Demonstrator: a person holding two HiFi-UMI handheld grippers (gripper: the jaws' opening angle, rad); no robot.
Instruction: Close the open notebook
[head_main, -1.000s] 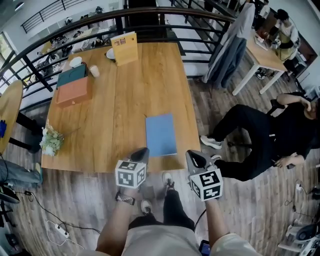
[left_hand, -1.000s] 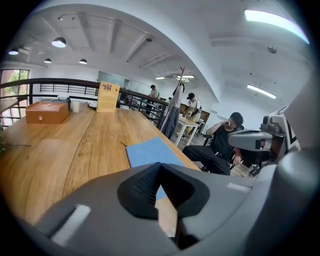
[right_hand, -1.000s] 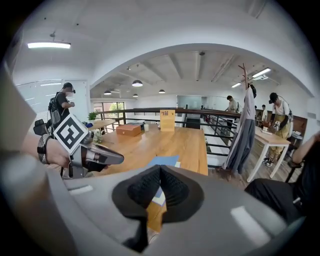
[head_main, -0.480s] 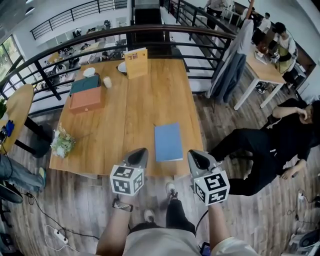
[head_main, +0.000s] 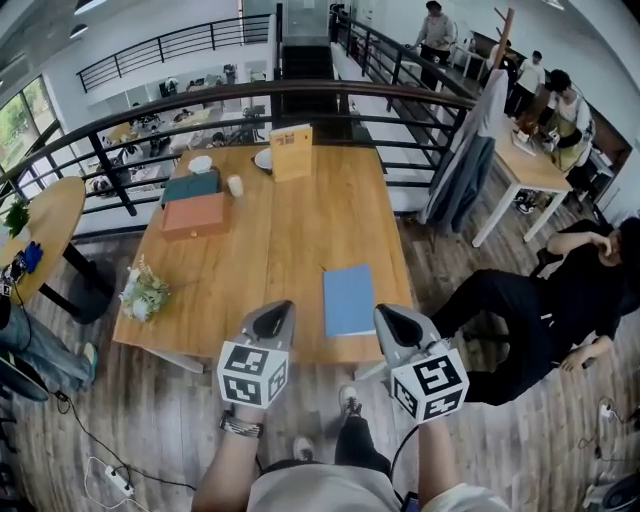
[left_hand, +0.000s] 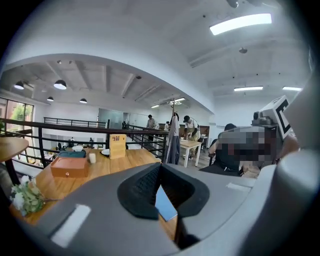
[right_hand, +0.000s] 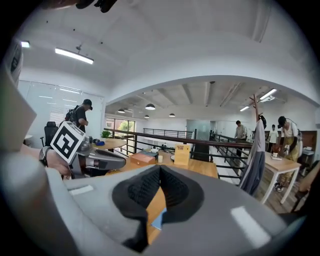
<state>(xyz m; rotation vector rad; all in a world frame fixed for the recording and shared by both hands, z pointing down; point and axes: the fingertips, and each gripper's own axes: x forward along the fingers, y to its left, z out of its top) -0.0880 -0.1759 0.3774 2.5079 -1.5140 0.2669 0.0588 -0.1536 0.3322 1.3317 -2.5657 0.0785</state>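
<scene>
Two grey handheld grippers with black-padded jaws hang over the near edge of the long light-wood table (head_main: 280, 240). Left gripper (head_main: 272, 318) has its jaws pressed together with nothing between them, and its own view confirms this (left_hand: 160, 169). Right gripper (head_main: 393, 322) is the same, pads meeting and empty (right_hand: 159, 174). The thin blue rectangular notebook (head_main: 349, 299) lies flat and closed on the table's near right part, close to the near edge. It is clear of both grippers and sits between them in the head view. At the table's far left are a flat orange-brown box (head_main: 195, 214), a teal box (head_main: 190, 186) just behind it and a small white cup (head_main: 235, 185). An upright yellow card sign (head_main: 291, 152) stands at the far edge. A small bunch of pale flowers (head_main: 145, 293) lies at the table's near left corner. A seated person in black (head_main: 560, 300) is right of the table.
</scene>
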